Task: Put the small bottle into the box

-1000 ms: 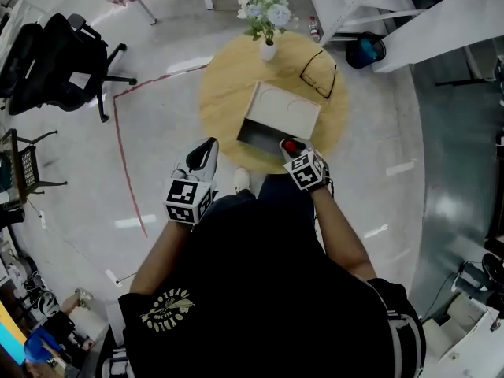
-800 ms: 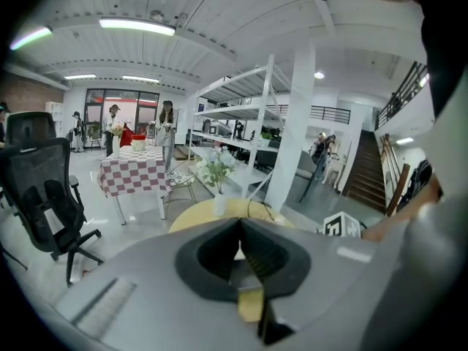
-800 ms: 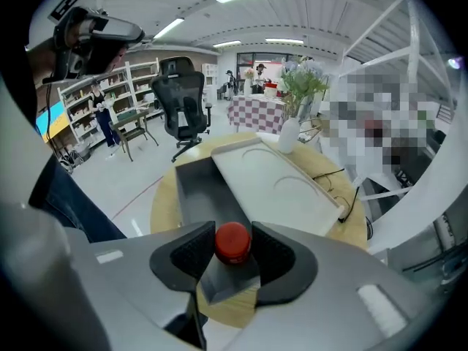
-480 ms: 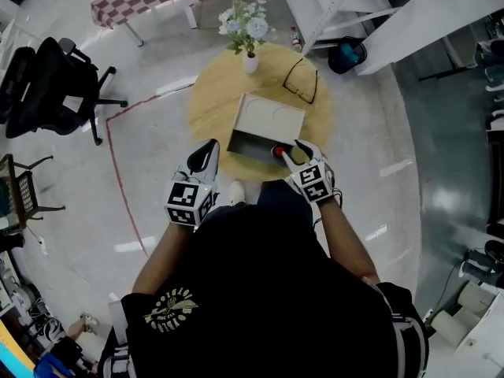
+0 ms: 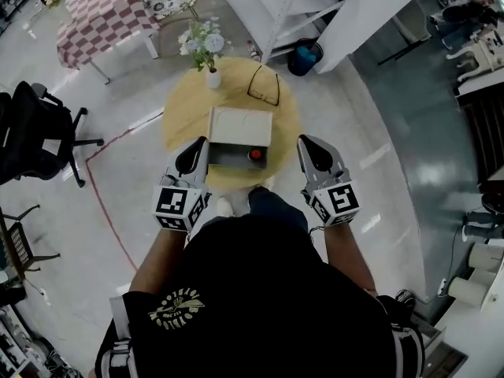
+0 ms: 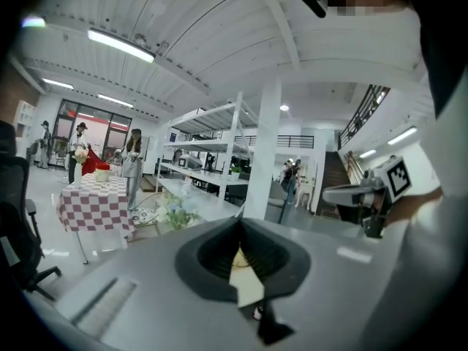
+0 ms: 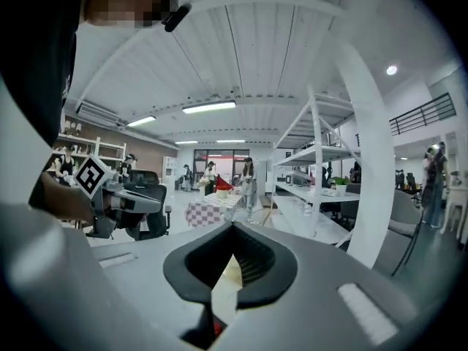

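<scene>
Now the bottle (image 5: 255, 155) sits inside the box (image 5: 224, 162), toward its right end, red cap up, and neither gripper touches it. The box lies on the near half of the round table (image 5: 179, 120), its pale lid folded open to the far side. Far of it on the table are glasses (image 5: 264, 85) and, further left, a vase (image 5: 213, 77) of flowers.

The left gripper (image 5: 193, 152) shows at the box's left end, jaws pressed together with nothing in them. The right gripper (image 5: 311, 150) is off to the right of the box, clear of it, by the table's right edge. Its jaws have just snapped together and hold nothing, the bottle left behind in the box. Both marker cubes sit nearest the person.

Each gripper view looks out across a bright hall with white shelving and a checked table (image 5: 102, 22), and catches the other gripper at its side. An office chair (image 5: 31, 132) stands on the floor at far left
</scene>
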The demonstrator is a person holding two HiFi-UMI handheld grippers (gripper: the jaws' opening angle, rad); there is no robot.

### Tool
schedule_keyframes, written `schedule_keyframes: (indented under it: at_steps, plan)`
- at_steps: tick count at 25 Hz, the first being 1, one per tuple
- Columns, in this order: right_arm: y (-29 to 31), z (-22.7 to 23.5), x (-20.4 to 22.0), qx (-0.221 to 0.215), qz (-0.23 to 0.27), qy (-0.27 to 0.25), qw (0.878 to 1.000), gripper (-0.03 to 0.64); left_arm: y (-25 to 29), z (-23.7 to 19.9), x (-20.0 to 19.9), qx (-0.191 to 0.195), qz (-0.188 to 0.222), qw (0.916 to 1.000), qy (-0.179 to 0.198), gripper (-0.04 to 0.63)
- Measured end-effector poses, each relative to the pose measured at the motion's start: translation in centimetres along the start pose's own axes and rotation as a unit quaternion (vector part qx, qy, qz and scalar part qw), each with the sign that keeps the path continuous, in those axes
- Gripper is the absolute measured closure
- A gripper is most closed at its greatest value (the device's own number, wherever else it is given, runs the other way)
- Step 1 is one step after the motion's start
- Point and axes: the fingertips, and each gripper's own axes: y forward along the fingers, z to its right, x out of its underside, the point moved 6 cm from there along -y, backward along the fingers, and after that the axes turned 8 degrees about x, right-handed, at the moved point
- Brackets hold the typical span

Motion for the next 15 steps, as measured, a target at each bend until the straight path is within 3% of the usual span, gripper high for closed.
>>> schedule_keyframes:
  at_steps: [7, 11, 15]
  plan:
    - [-4.5, 1.1, 1.9, 0.016, -0.021, 0.012, 1.0, 0.611, 0.8, 3.2, 1.5, 0.015, -0.016, 0.9997, -0.008, 0.595]
    - [-5.2, 1.7, 2.3, 0.012, -0.027, 0.009, 1.0, 0.611, 1.8, 5.2, 1.4, 0.034, -0.022, 0.999, 0.02, 0.595]
    - [-7.4, 3.5, 3.6, 0.008, -0.02, 0.003, 1.0, 0.611, 3.3, 8.6, 1.3, 0.053, -0.025, 0.998, 0.025, 0.595]
